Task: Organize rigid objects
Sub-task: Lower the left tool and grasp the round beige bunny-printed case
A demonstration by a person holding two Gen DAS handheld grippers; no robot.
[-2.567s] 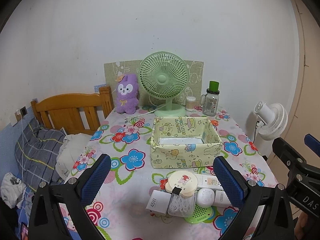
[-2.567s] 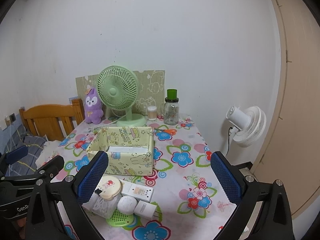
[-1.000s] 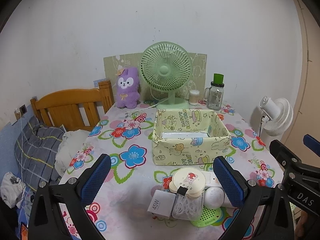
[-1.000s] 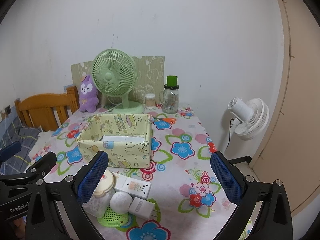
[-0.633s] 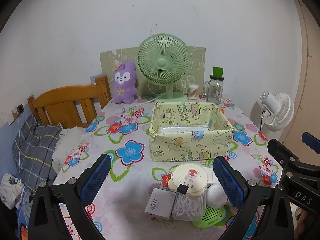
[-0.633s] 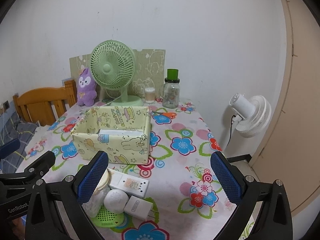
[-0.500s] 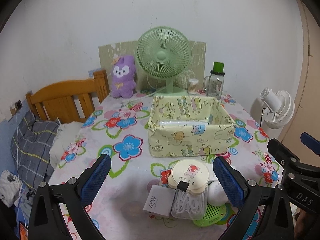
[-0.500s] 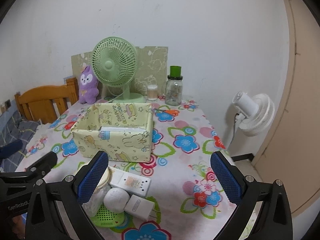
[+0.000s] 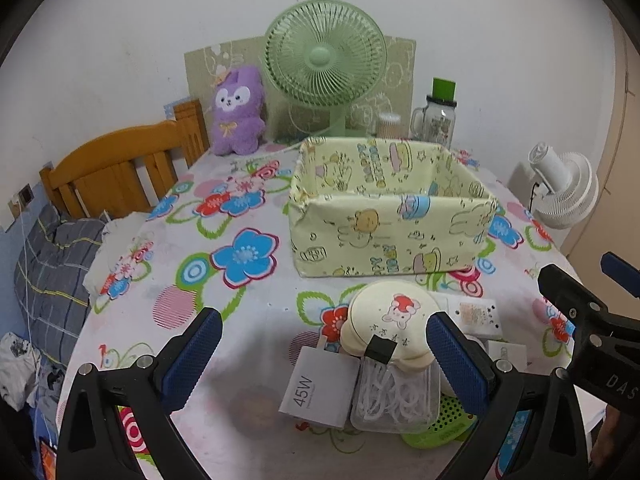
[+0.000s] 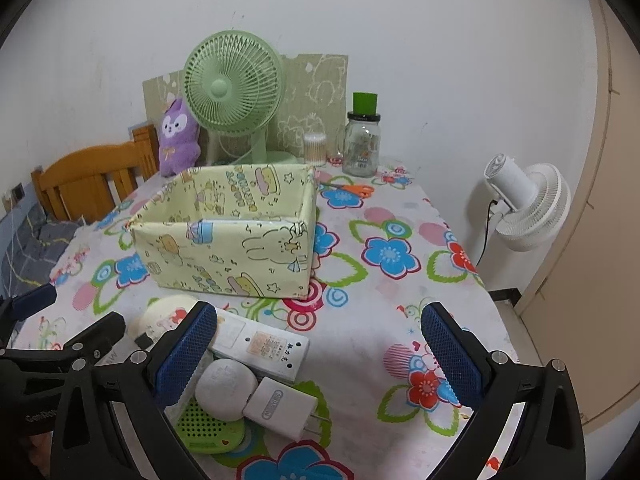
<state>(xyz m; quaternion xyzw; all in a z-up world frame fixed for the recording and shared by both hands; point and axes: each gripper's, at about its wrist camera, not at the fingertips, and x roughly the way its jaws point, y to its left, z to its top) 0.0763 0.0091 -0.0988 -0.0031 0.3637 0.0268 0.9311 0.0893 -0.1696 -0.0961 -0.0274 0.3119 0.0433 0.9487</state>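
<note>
Both tools are spread wide and hold nothing. The left tool (image 9: 320, 356) hovers straight over the near-edge clutter on the worktop (image 9: 248, 320), with the 45W charger box (image 9: 318, 394) and the clear cable case (image 9: 394, 396) between its fingers. The yellow storage box (image 9: 390, 236) lies just beyond. The right tool (image 10: 320, 354) frames the white remote (image 10: 262, 346), whose long axis slants across its opening, and the white plug adapter (image 10: 280, 406).
</note>
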